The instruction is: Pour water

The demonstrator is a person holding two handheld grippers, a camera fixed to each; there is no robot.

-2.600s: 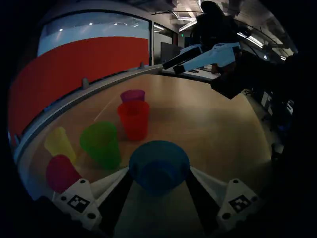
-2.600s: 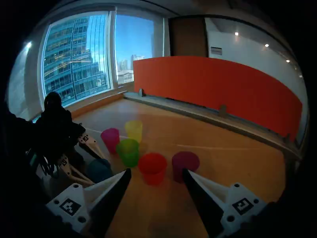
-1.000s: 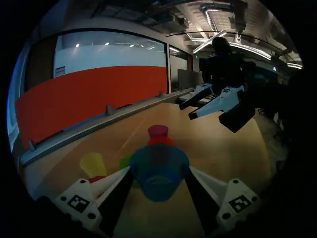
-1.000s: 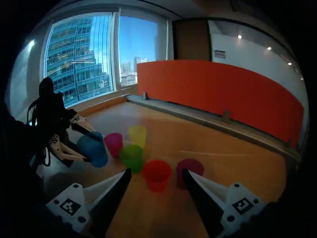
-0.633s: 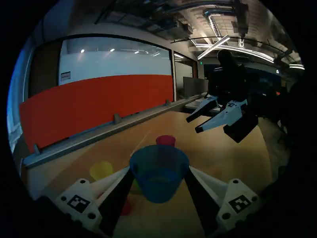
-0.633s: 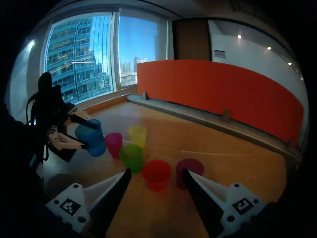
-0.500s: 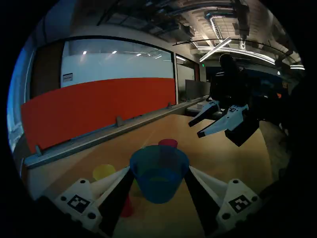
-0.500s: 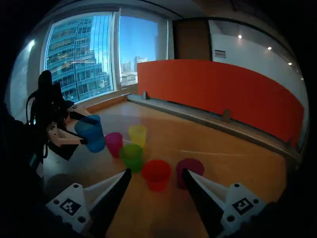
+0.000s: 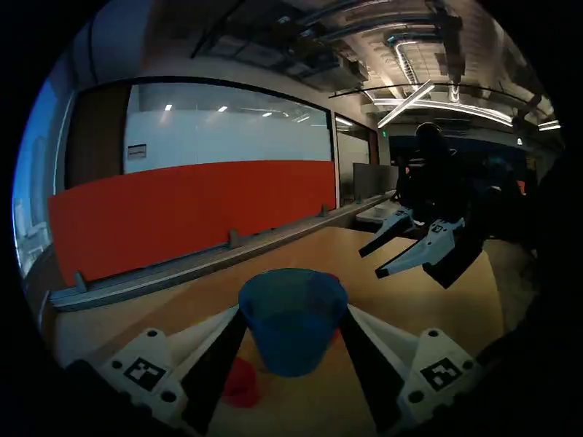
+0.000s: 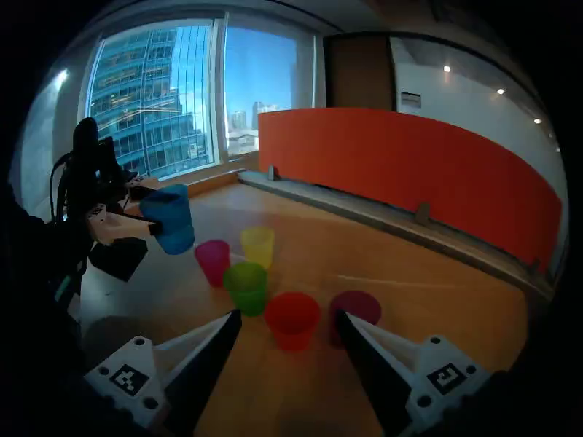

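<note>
Left gripper view: blue cup (image 9: 293,320) between marker-tagged fingers (image 9: 157,368).

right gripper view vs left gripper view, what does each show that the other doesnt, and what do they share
Right gripper view: city windows, plus the full cluster on the table: yellow cup, pink cup, green cup, red cup, purple cup. Left gripper view: ceiling light strips and the right gripper seen from the front, open in mid-air. Shared: the blue cup clamped in the left gripper above the table, and the orange partition.
</note>
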